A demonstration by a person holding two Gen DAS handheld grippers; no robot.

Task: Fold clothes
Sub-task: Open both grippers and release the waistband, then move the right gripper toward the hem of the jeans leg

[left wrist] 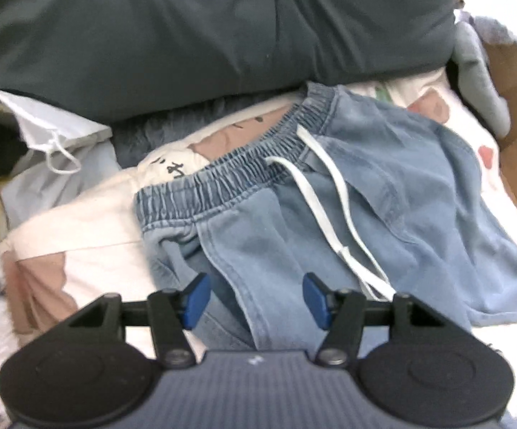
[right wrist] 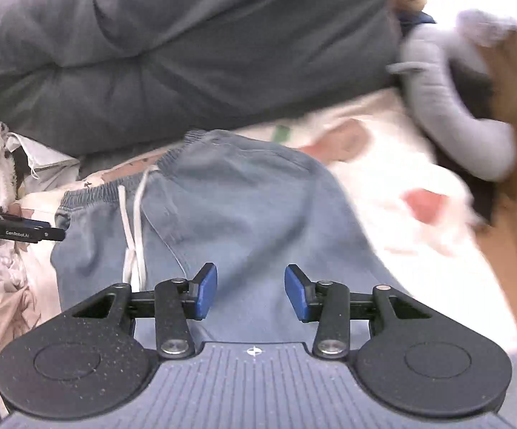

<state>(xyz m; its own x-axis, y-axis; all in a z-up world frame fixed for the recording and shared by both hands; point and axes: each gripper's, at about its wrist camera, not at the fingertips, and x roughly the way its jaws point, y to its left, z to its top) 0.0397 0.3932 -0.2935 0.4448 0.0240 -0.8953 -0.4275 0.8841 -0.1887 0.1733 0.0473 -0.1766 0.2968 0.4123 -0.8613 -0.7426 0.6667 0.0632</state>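
Left wrist view: one pair of light-blue denim shorts (left wrist: 347, 186) with two white drawstring ends (left wrist: 333, 214), spread on printed cream bedsheet (left wrist: 87, 221), waistband toward dark grey duvet (left wrist: 187, 28). Left gripper (left wrist: 256, 298) spread wide, empty, over near hem.

Right wrist view: same shorts (right wrist: 244, 200) directly beneath right gripper (right wrist: 251, 293), pads parted, nothing between. Left gripper (right wrist: 49, 234) at shorts' left edge; its spread cannot be told from here.

Both tools (left wrist: 256, 298) (right wrist: 251, 291): black linkages, blue pads, silver screws, ribbed grey housing.
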